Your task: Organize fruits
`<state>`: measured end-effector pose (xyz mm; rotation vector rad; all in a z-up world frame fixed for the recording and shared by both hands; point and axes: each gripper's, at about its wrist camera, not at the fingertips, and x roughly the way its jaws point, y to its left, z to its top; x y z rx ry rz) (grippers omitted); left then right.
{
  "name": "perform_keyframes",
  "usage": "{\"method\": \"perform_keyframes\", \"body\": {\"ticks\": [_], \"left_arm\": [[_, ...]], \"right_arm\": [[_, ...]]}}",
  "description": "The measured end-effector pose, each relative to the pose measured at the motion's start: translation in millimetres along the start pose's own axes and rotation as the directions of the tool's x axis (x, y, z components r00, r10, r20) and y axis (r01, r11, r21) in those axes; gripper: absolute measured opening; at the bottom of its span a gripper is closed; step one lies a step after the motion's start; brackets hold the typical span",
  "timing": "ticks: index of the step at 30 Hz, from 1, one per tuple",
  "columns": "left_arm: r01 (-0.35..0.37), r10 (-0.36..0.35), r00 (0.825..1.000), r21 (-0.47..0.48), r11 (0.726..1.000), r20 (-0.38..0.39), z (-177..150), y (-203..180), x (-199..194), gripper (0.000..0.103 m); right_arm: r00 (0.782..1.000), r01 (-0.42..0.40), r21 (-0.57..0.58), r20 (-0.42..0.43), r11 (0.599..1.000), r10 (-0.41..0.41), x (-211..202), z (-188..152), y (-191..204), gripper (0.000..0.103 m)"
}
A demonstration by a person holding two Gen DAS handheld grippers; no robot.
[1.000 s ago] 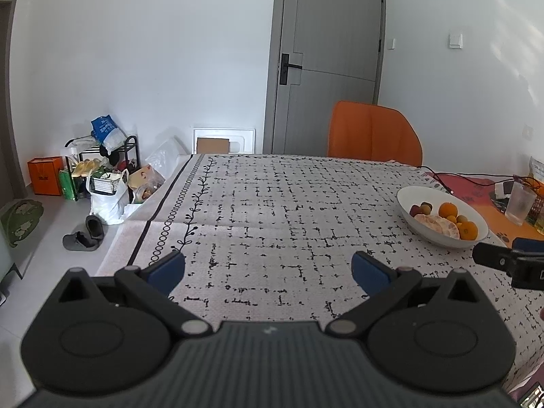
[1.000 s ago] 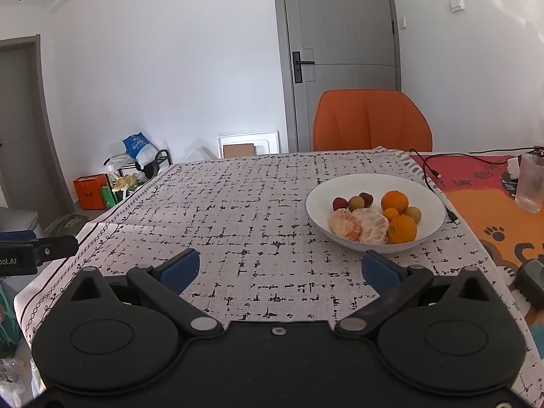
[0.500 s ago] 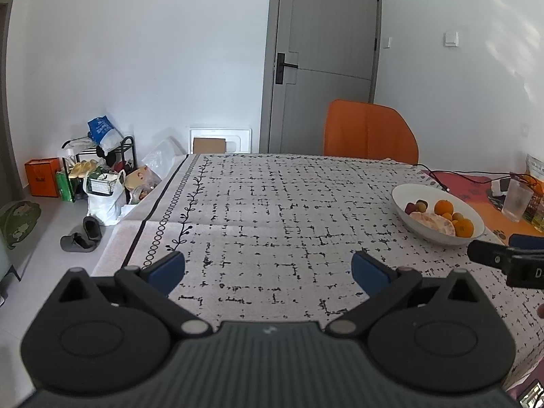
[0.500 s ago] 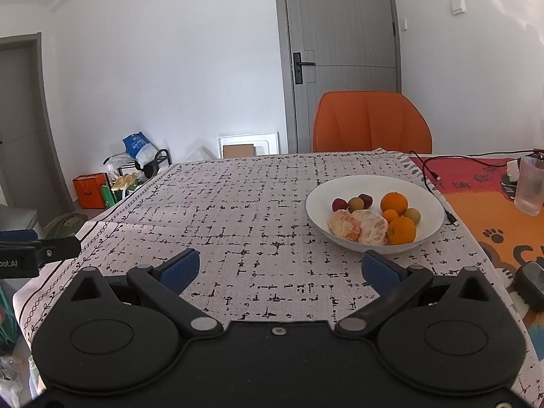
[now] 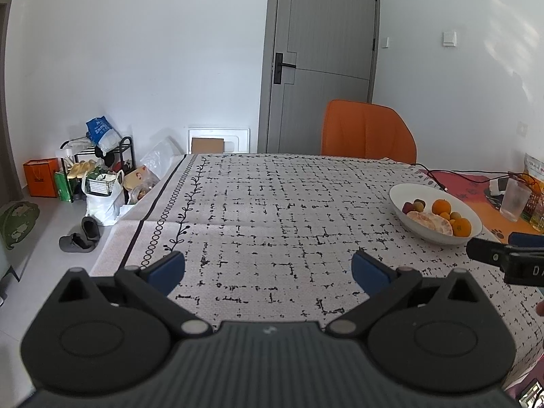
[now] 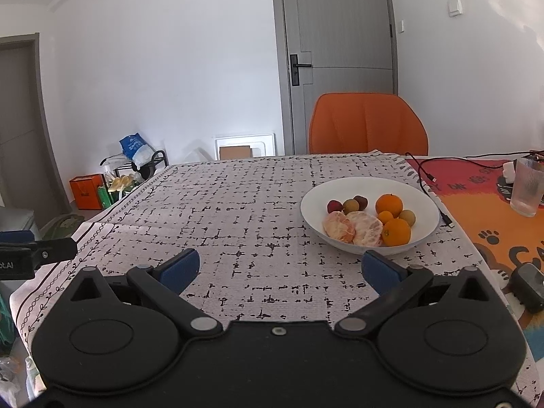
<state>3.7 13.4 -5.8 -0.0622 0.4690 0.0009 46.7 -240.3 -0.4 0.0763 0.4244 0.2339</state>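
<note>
The left gripper [image 5: 268, 267] hangs over the near left part of the cloth [image 5: 272, 210], jaws spread wide with nothing between them; bare cloth is all that lies ahead of it. From there the bowl [image 5: 408, 192] sits well off to the right and farther back, so that arm would have to cross most of the table to reach it. The right gripper [image 6: 280, 267] is likewise wide open and empty, and the bowl [image 6: 312, 204] lies just ahead of it and a little to the right, near its right finger [image 6: 382, 270]; I judge this the nearer arm by a clear margin. All the fruit is in the bowl: small reddish and brownish ones [image 6: 350, 205] at the back left, two peeled segments [image 6: 353, 227] side by side at the front, three oranges [image 6: 389, 204] to the right. The bowl is round, so it points nowhere; the peeled pair makes a low mass running left to right across the right gripper's line, and the rest are round.
</note>
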Motion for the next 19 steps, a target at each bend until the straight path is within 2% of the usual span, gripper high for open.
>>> {"method": "perform_keyframes", "body": {"ticks": [19], "left_arm": [[0.003,-0.003,1.0,0.001,1.0,0.003,1.1,0.7,-2.4,0.103]], "right_arm": [[1.0,0.0,0.011,-0.002,1.0,0.0,2.4,-1.3,-2.6,0.103]]}}
